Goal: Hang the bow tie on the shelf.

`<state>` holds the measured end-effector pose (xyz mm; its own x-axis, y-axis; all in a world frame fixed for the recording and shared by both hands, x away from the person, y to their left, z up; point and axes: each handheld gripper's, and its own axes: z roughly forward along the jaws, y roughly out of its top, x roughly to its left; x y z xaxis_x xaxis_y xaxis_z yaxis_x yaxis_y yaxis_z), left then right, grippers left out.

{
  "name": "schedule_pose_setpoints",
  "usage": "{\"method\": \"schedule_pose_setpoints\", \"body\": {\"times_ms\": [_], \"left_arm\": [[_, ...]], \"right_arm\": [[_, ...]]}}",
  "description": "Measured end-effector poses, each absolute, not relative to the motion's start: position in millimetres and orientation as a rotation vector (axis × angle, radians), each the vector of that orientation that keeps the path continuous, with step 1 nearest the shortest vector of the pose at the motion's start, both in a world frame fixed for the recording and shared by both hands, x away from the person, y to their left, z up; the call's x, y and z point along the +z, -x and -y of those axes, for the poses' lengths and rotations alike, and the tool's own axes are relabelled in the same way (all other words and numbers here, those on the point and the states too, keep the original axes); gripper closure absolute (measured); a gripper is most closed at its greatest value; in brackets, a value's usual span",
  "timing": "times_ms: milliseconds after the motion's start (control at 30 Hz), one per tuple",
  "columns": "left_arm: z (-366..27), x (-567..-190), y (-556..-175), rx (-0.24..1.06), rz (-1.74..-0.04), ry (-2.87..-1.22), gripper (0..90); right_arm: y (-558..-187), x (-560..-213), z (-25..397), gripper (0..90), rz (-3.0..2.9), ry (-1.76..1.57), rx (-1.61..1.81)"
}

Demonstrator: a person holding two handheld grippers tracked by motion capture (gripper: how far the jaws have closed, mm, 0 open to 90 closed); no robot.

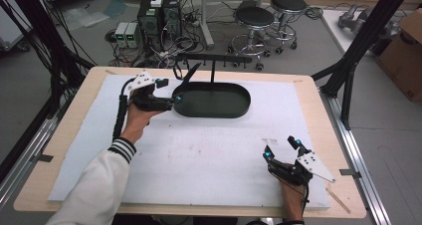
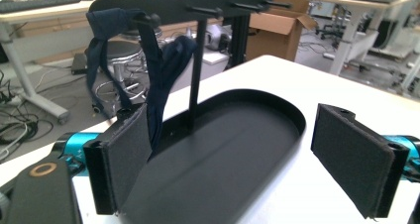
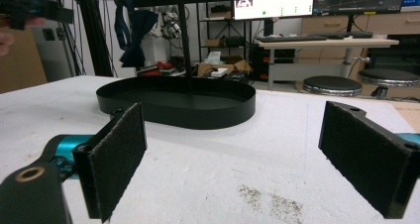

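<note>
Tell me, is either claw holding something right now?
No. The left claw is open beside the dark cloth hanging on the rack. The right claw is open over the table.

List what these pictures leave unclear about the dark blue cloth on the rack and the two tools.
- Dark blue cloth: left gripper view, its lower end is hidden behind the left tool's near pad.
- Same cloth: high view, too small and dark against the black tray to tell its shape.
- Same cloth: right gripper view, far off, folds blurred.
- Right tool: right gripper view, outer pad cut by the frame edge.
</note>
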<state>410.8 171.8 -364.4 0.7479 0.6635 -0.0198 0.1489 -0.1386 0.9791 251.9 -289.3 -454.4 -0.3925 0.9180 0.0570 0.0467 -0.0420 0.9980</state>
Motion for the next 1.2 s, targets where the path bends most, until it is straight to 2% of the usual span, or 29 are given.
{"method": "schedule_pose_setpoints", "body": {"times_ms": [167, 200, 500, 700, 1200], "left_arm": [[-215.7, -384.5, -370.3, 0.590, -0.626, -1.676, 16.3], [-235.0, -393.3, -355.6, 0.612, -0.626, -1.679, 16.3], [-297.1, -425.6, -313.8, 0.671, -0.703, -1.612, 16.2], [-306.9, -449.1, -290.2, 0.689, -0.700, -1.545, 16.2], [-310.5, -453.2, -285.3, 0.705, -0.706, -1.480, 16.4]], "right_arm": [[-250.9, -454.6, 286.9, 10.2, -1.506, -1.047, 1.502], [-251.1, -454.4, 286.9, 10.2, -1.508, -1.048, 1.501], [-251.9, -454.2, 286.1, 10.2, -1.501, -1.059, 1.483], [-251.2, -454.3, 285.4, 10.2, -1.492, -1.060, 1.474], [-251.9, -454.2, 284.8, 10.2, -1.488, -1.072, 1.461]]}}
